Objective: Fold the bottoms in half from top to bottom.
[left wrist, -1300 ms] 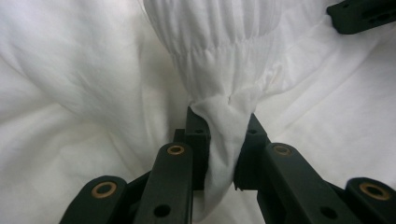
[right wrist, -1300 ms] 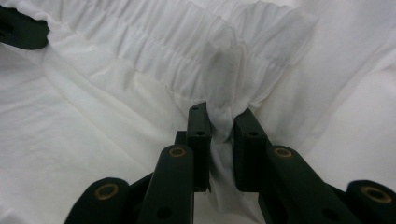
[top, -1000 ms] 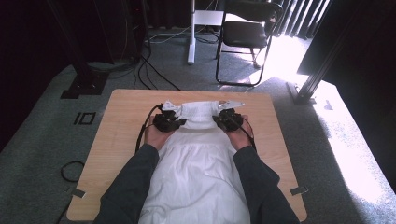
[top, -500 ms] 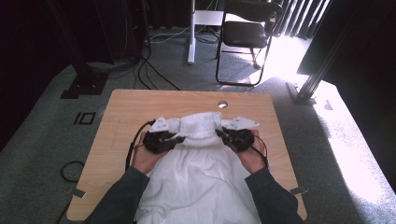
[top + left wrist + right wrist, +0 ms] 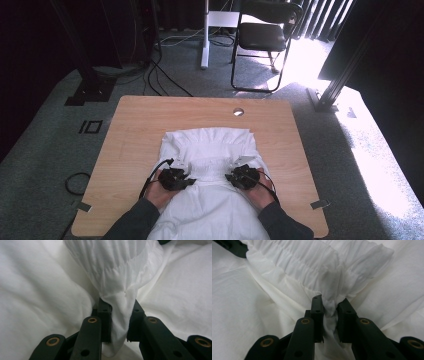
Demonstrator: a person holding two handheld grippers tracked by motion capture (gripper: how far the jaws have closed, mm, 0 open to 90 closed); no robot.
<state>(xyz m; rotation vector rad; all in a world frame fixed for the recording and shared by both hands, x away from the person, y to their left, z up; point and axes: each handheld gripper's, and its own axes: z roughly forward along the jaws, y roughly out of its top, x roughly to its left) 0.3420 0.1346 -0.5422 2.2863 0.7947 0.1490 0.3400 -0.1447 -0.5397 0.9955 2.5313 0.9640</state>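
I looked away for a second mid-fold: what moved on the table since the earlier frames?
Both grippers, left gripper and right gripper, came back toward the person, each shut on the white garment, drawing its far end over the rest into a fold. Its far edge now lies farther from the table's far side. The grip, the table and the chair stayed as they were.

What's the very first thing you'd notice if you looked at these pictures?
The big white garment spread over the middle of the wooden table and hanging over its near edge. Next, the left gripper and right gripper, each shut on a pinch of its gathered cloth near the person's side. Beyond the table, a black chair stands beside a bright patch of sunlight.
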